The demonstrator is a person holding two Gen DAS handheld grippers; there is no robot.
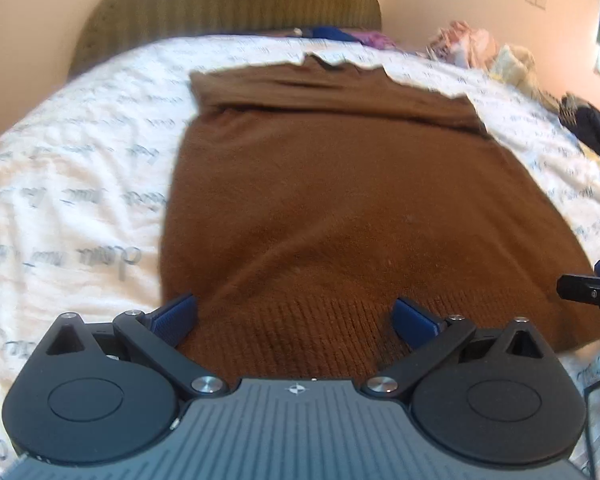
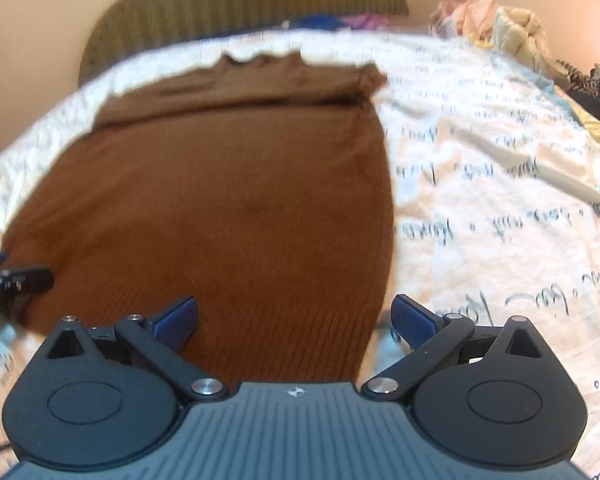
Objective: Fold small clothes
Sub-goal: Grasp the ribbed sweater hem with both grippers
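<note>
Left gripper (image 1: 296,316) and right gripper (image 2: 296,316) both wide open, holding nothing, over the ribbed hem of the sweater (image 1: 340,208) at 6 o'clock. It lies flat on bed (image 1: 72,184); headboard (image 1: 228,4) at 12.

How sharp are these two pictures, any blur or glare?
Left wrist view: brown sweater soft, its far edge smeared; bright window glare at the right edge. Right wrist view: blurrier overall, sweater edges streaked, bedsheet lettering smeared; fisheye curves both.

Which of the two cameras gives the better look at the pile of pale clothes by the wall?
The right wrist view: the pale clothes pile appears larger and its folds clearer. The left wrist view shows the same pile smaller, near the edge, blurrier.
</note>
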